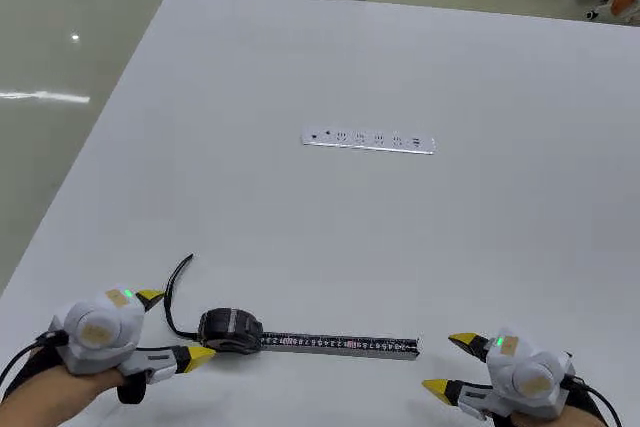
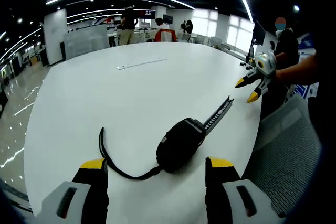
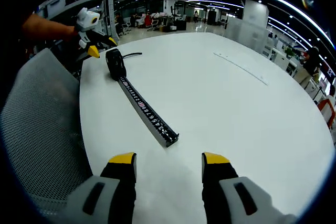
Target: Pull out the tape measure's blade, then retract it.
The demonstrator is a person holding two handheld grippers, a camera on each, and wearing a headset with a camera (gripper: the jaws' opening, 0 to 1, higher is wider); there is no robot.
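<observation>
A black tape measure [image 1: 230,330] lies on the white table near its front edge, its blade [image 1: 340,345] drawn out to the right and lying flat. A black wrist strap [image 1: 176,295] curls away from the case. My left gripper [image 1: 176,327] is open just left of the case [image 2: 180,143], which sits slightly ahead of its yellow fingertips [image 2: 94,163]. My right gripper [image 1: 452,364] is open, a little right of the blade's end hook [image 3: 170,139], touching nothing. The case [image 3: 115,63] and blade [image 3: 144,110] run away from the right gripper.
A white power strip [image 1: 368,140] lies flat in the middle of the table [image 1: 400,77]. A grey mesh chair [image 3: 37,129] stands at the near edge. Other people are far off, beyond the table's far side.
</observation>
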